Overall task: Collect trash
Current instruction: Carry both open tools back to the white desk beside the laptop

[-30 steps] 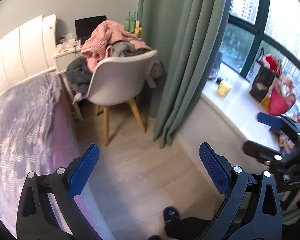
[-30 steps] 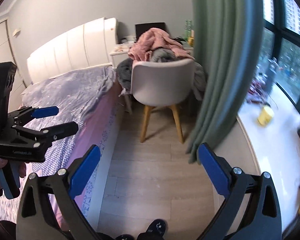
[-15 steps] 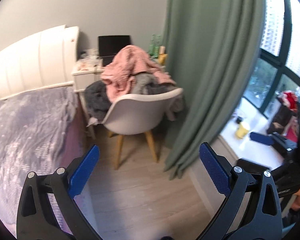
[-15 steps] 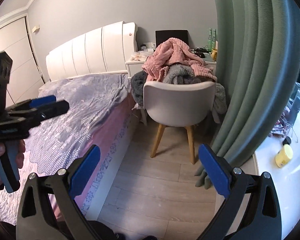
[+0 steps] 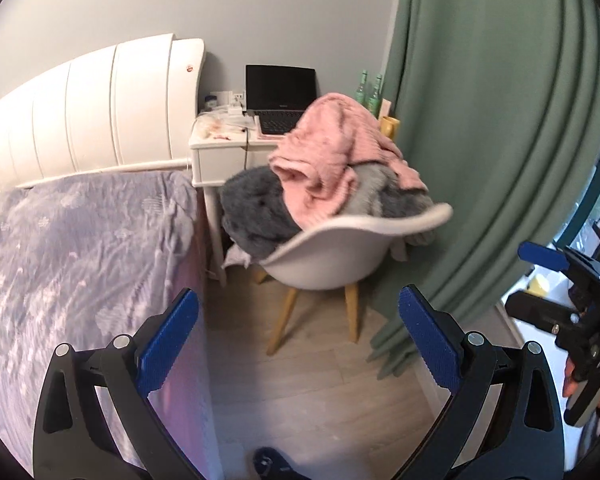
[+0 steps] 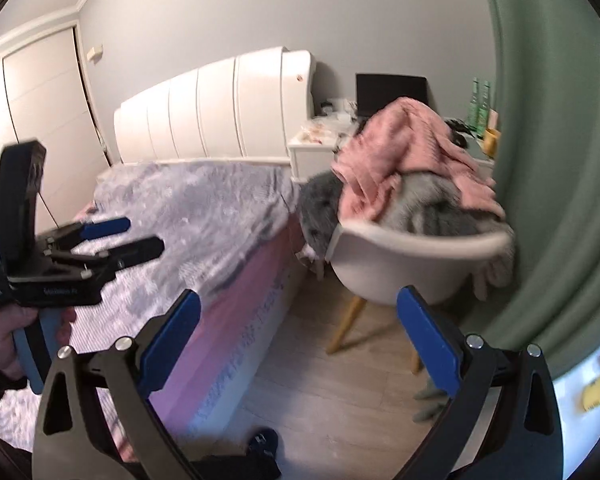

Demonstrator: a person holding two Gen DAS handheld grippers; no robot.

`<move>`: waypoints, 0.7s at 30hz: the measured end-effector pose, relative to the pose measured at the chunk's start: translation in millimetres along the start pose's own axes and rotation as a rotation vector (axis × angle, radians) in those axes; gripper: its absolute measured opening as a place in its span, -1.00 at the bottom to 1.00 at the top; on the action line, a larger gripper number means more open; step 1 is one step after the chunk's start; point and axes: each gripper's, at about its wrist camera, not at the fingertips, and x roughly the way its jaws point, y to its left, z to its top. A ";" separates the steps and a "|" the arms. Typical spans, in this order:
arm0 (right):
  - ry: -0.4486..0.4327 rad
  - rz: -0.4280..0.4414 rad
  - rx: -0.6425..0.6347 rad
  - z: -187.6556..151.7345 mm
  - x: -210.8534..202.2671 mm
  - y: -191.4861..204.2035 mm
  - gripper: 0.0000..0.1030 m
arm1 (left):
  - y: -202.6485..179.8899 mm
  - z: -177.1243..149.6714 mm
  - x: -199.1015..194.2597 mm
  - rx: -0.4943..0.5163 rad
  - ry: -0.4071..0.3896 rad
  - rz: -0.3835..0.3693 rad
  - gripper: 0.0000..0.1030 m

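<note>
My left gripper [image 5: 298, 320] is open and holds nothing; it points at the floor between the bed and a chair. It also shows at the left of the right wrist view as the left gripper [image 6: 140, 236], held by a hand over the bed. My right gripper [image 6: 299, 320] is open and holds nothing as well. In the left wrist view it sits at the far right as the right gripper [image 5: 524, 280], beside the curtain. Small pale clutter [image 5: 216, 130], perhaps wrappers, lies on the white bedside table [image 5: 220, 160], far beyond both grippers. Two green bottles [image 5: 370, 90] and a yellow cup [image 5: 390, 126] stand there too.
A white shell chair [image 5: 340, 256] piled with pink and grey clothes [image 5: 332, 160] stands between the bed [image 5: 80, 240] and the green curtain [image 5: 480, 160]. A laptop [image 5: 280, 96] is open on the table. A yellow item [image 6: 596, 394] lies on the window sill. A dark slipper [image 5: 268, 462] shows on the wooden floor.
Both views have swung left and upward, from the window sill toward the bed, chair and bedside table. The chair looks closer. Both grippers have stayed open.
</note>
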 end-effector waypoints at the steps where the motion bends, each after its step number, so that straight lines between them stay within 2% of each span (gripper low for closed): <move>1: -0.005 0.003 -0.003 11.7 9.4 4.8 0.86 | 16.4 12.2 5.0 -0.003 -0.003 -0.015 0.88; 6: -0.043 -0.004 -0.017 68.0 56.2 23.8 0.86 | 65.7 56.4 25.9 0.002 -0.023 -0.024 0.88; 11: -0.038 -0.020 0.011 102.2 95.7 26.1 0.86 | 100.6 89.0 55.6 -0.004 -0.027 -0.022 0.88; 15: -0.030 -0.033 0.002 127.0 121.7 21.2 0.86 | 120.3 109.7 81.7 -0.026 -0.028 -0.025 0.88; 21: -0.013 -0.029 0.033 161.8 168.6 -10.2 0.86 | 136.2 144.2 136.0 -0.061 -0.019 -0.027 0.88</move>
